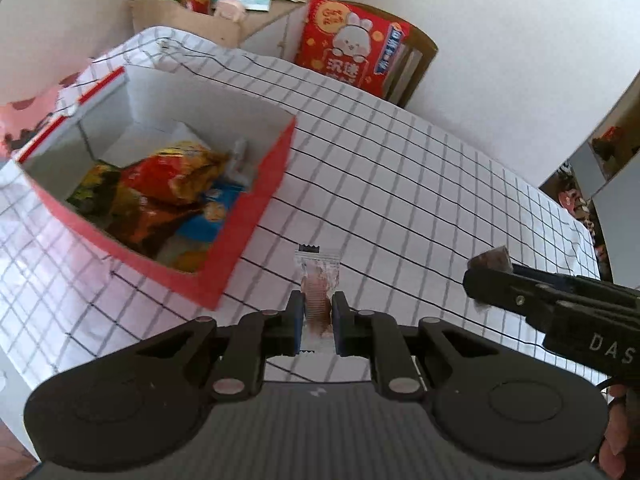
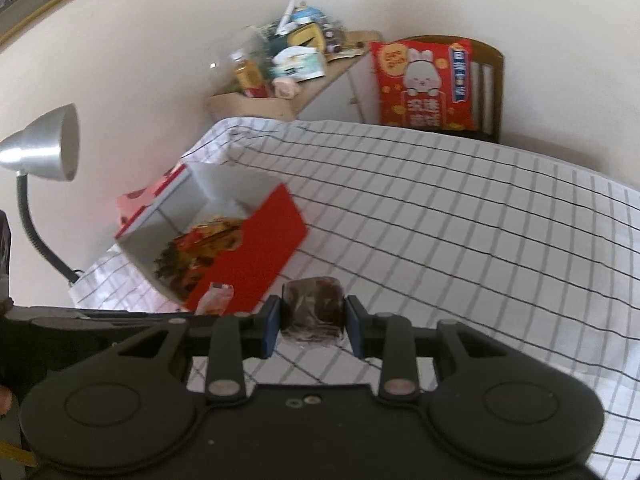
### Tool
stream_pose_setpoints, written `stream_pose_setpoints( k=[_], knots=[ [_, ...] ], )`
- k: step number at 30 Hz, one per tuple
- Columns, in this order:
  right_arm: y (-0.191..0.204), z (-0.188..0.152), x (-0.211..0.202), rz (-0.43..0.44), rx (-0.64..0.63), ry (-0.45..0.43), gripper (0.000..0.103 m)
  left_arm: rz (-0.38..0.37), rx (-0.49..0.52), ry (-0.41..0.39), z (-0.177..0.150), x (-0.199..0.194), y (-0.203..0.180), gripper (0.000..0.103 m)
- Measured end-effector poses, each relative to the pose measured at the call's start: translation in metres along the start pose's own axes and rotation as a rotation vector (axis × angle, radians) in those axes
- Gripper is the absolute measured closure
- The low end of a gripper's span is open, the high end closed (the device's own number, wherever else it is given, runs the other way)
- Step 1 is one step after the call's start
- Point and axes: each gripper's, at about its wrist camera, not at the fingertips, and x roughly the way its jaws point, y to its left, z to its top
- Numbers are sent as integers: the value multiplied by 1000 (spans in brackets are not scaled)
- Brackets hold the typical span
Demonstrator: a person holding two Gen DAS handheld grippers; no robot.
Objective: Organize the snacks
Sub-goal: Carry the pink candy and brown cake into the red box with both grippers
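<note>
Two snacks in hand: left claw [image 1: 316, 312] pinching a clear packet [image 1: 318, 280], right claw [image 2: 312, 316] clamping a dark brown block [image 2: 313, 308], both above the checked table [image 1: 400, 184]. Best carried over the red box [image 1: 256, 216], lowered inside, then released gently.

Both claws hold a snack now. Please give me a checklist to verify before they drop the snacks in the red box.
1. Left claw shut on the clear snack packet: ok.
2. Right claw shut on the dark wrapped snack: ok.
3. Red box open on top: ok.
4. Room left in the box above the snack bags: ok.
5. Claws already over the box: not ok, both are beside it.
</note>
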Motion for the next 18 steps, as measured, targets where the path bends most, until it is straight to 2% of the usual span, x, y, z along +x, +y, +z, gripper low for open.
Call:
stream_pose_setpoints(
  k=[6, 12, 18],
  knots=[
    [42, 5, 21, 28, -46, 1, 71, 35, -37, -35, 13, -8, 41, 88],
    [81, 15, 53, 49, -75, 15, 71, 101, -57, -87, 36, -11, 86, 88],
    [114, 24, 90, 23, -124, 38, 71, 150, -87, -93, 61, -1, 131, 88]
  ],
)
